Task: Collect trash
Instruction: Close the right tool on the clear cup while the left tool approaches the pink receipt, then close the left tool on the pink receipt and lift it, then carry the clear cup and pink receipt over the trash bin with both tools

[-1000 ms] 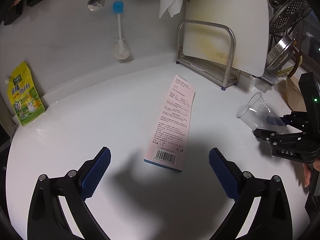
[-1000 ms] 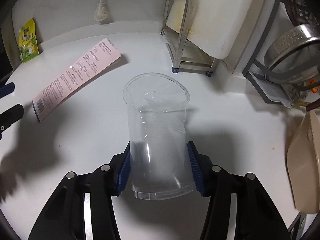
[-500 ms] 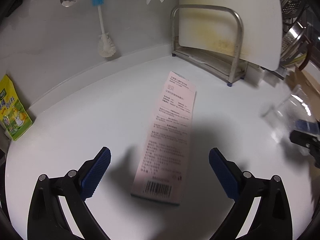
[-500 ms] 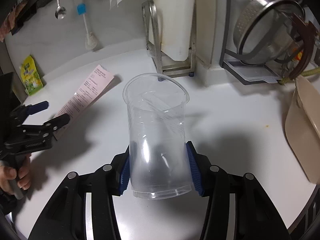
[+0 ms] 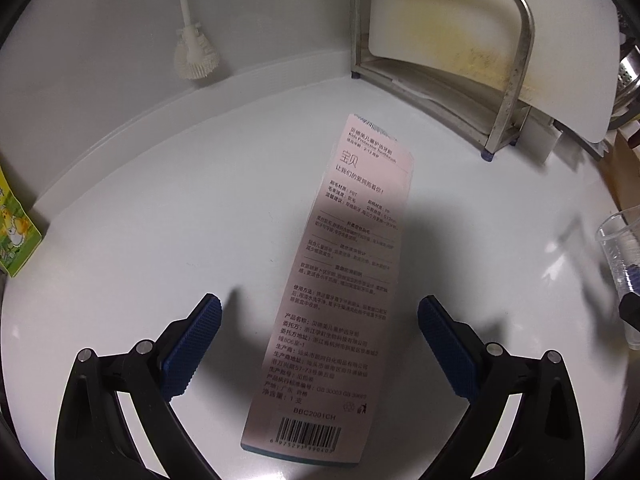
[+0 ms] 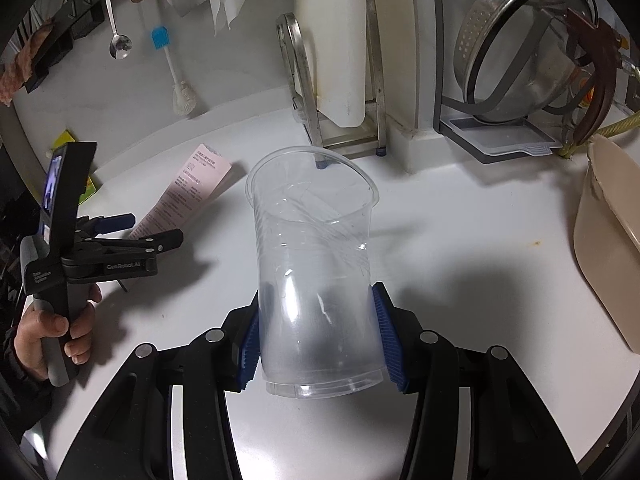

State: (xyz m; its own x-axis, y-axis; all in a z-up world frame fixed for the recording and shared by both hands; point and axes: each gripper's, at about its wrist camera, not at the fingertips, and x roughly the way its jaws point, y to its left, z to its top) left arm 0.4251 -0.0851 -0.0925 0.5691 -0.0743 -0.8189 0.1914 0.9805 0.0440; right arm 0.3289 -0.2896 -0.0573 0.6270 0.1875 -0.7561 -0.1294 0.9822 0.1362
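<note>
White surface (image 5: pixel 140 240), glossy, shadowed at the middle. Cutting board (image 5: pixel 500 20), white with yellowish staining, upright in a steel rack (image 5: pixel 508 80) at the far edge. Steel colander (image 6: pixel 520 48) on a grey drainer to the right. Pink toothbrush box (image 5: pixel 344 280), long and flat, printed side up with black Chinese text and a barcode at the near end, lying on the surface between the fingers of the left tongs (image 5: pixel 320 344); left tongs spread wide, blue ribbed pads clear of the box on both sides. Clear plastic cup (image 6: pixel 316 272), thin-walled and creased, mouth pointing away, pinched near its base by the right tongs (image 6: pixel 318 340), blue pads pressing in on both walls; held above the surface to the right of the box. Bottle brush (image 5: pixel 196 56), white-bristled, hanging against the back wall. Green-yellow pouch (image 5: pixel 12 232) at the left edge.
</note>
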